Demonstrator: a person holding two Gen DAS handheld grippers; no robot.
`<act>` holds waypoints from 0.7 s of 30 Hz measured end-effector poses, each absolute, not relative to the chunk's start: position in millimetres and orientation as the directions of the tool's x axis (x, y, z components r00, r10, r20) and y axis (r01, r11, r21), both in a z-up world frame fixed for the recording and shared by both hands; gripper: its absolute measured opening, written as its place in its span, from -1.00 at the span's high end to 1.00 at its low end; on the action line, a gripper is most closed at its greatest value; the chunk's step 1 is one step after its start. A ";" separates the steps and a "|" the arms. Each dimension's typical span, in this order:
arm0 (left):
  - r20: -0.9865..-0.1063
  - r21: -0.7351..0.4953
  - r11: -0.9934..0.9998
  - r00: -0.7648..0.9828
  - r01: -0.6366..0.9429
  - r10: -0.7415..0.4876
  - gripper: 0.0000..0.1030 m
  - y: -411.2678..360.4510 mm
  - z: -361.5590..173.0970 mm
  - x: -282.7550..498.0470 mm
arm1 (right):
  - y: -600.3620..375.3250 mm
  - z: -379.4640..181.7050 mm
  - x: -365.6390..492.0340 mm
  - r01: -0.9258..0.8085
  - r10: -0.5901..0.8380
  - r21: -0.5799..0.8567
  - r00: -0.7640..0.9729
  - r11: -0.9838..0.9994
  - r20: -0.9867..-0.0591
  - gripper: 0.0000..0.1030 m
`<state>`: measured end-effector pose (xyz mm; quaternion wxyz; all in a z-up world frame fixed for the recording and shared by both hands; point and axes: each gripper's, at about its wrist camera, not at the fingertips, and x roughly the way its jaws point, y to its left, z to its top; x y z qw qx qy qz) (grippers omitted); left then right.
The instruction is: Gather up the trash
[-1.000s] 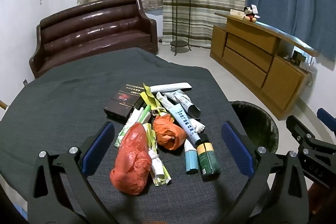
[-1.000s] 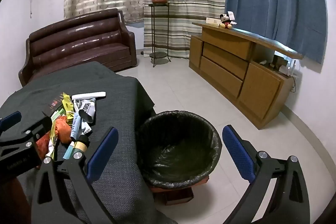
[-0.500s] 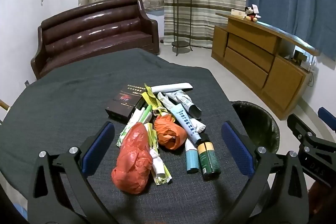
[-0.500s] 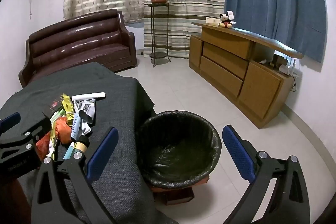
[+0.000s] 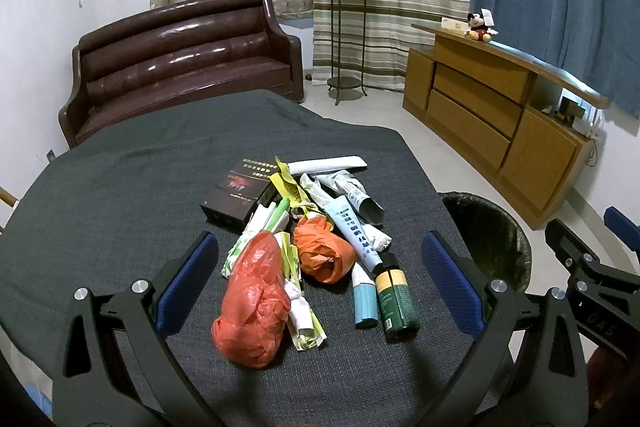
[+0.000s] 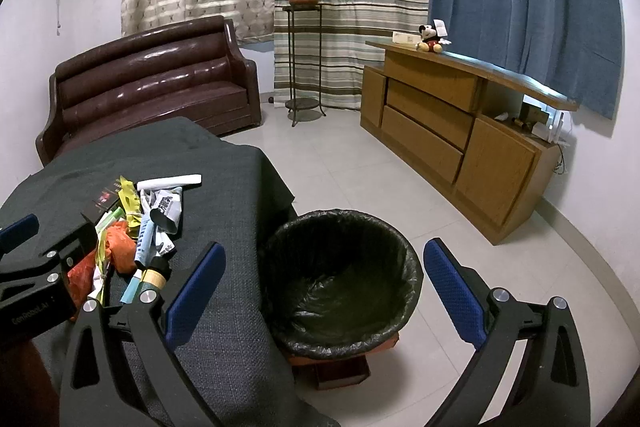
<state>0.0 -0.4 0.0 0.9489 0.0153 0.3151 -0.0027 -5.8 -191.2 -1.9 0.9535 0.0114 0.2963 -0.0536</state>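
On the cloth-covered bench (image 5: 120, 195), the trash pile (image 5: 308, 239) lies wholly uncollected; the lined bin (image 6: 340, 271) beside the bench looks empty, so all collection appears to remain. Left gripper (image 5: 320, 287), jaws wide and holding nothing, hangs just above the pile's near edge, with the red plastic bag (image 5: 252, 303) between its fingers. Right gripper (image 6: 324, 291), likewise wide and empty, hangs over the bin.

The print on the dark box (image 5: 236, 193) is too small to be read. The bin (image 5: 488, 235) is partly hidden by the table edge (image 5: 434, 187). The sofa (image 6: 148, 83) is partly covered by the table.
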 end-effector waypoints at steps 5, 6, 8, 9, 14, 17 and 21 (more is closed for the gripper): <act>-0.599 0.027 1.000 0.801 0.014 0.005 -0.92 -0.3 0.0 0.1 | -191.2 -1.9 -5.7 0.109 -0.095 -0.009 0.818 0.994 -0.567 -0.88; -0.599 0.026 1.000 0.801 0.014 0.005 -0.92 -0.3 0.0 0.1 | -191.2 -2.1 -5.6 0.109 -0.094 -0.009 0.818 0.994 -0.567 -0.88; -0.599 0.026 1.000 0.800 0.014 0.005 -0.92 -0.3 0.0 0.0 | -191.2 -2.1 -5.7 0.109 -0.094 -0.009 0.819 0.994 -0.567 -0.88; -0.599 0.027 1.000 0.800 0.013 0.005 -0.92 -0.4 0.0 0.0 | -191.2 -2.3 -5.5 0.109 -0.095 -0.009 0.818 0.994 -0.567 -0.88; -0.600 0.025 1.000 0.800 0.015 0.003 -0.92 -0.3 0.0 0.1 | -191.1 -2.7 -5.2 0.109 -0.095 -0.008 0.818 0.994 -0.568 -0.88; -0.600 0.025 1.000 0.800 0.015 0.003 -0.92 -0.2 0.0 0.2 | -191.0 -2.9 -5.0 0.109 -0.094 -0.008 0.818 0.994 -0.568 -0.88; -0.600 0.024 1.000 0.800 0.014 0.003 -0.92 -0.2 0.0 0.2 | -191.0 -3.1 -4.8 0.109 -0.094 -0.007 0.817 0.994 -0.568 -0.88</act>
